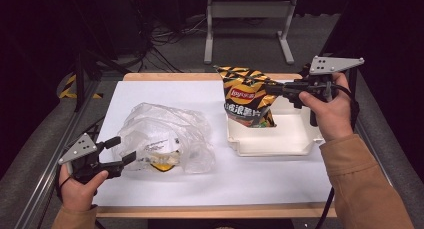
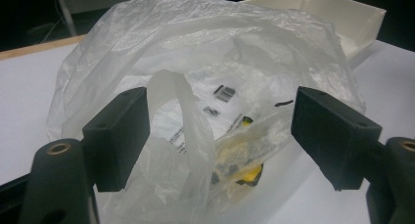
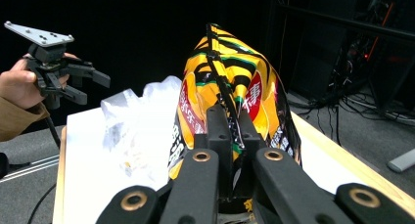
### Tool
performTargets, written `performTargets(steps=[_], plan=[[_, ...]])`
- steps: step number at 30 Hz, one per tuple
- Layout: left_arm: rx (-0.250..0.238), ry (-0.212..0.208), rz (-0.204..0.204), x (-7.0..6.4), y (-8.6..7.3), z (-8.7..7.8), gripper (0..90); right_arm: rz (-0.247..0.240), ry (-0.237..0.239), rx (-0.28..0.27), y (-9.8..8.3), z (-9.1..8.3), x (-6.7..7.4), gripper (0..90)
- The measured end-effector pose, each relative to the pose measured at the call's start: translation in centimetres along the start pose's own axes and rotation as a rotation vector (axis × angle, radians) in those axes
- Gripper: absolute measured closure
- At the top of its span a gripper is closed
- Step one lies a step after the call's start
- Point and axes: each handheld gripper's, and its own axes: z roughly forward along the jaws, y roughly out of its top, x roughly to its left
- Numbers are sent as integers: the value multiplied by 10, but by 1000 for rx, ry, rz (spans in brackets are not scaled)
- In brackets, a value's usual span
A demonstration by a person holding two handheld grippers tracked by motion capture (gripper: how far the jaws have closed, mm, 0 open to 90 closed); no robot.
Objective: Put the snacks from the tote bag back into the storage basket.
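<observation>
A: What grips the right gripper (image 1: 272, 89), upper right of the high view?

B: Its jaws are clenched on the edge of a yellow-and-black striped crisp packet (image 1: 247, 96), hanging upright over the shallow white plastic tray (image 1: 280, 144).

A: And the left gripper (image 1: 122, 151), lower left?

B: Released, jaws spread wide at the rim of the crumpled clear plastic bag (image 1: 165, 134), a handle loop between them unpinched. The bag lies on the white tabletop (image 1: 260, 181), left of the tray.

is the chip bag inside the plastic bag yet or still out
Out. The chip bag hangs clamped in the right gripper above the white tray, apart from the plastic bag.
</observation>
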Motion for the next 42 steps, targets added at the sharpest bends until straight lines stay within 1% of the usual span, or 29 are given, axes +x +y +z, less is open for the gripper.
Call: performTargets(steps=[2,5,9,13,15,19,20,24,25,28,29,31,33,38,42], plan=[[-7,6,-1,-1,2,2,229,6,0,3,-5,-1,-5,899],[5,6,-2,-4,3,2,229,5,8,16,-11,-1,-12,899],[16,24,-11,-5,2,-1,228,6,27,20,-19,-2,-21,899],[12,51,-19,-6,2,-2,229,14,48,23,-28,0,-30,899],[11,60,-35,-6,3,-1,230,17,54,27,-31,1,-33,899],[19,59,-44,-7,6,2,228,16,61,39,-35,4,-38,899],[27,60,-44,-8,6,3,227,14,64,50,-38,6,-40,899],[21,67,-62,-7,4,5,228,16,78,54,-43,10,-44,899],[20,74,-69,-6,3,3,228,19,87,58,-46,13,-46,898],[12,85,-72,-6,1,0,228,19,99,66,-50,17,-49,899],[8,89,-74,-6,0,-3,229,28,113,73,-53,21,-52,899],[2,96,-79,-5,-1,-7,229,35,120,73,-55,23,-53,899],[-2,99,-80,-4,-3,-11,228,42,125,90,-59,28,-57,899],[6,91,-90,-3,-5,-13,228,50,136,102,-67,34,-62,899],[7,91,-88,-3,-4,-13,227,63,140,109,-71,37,-67,899]])
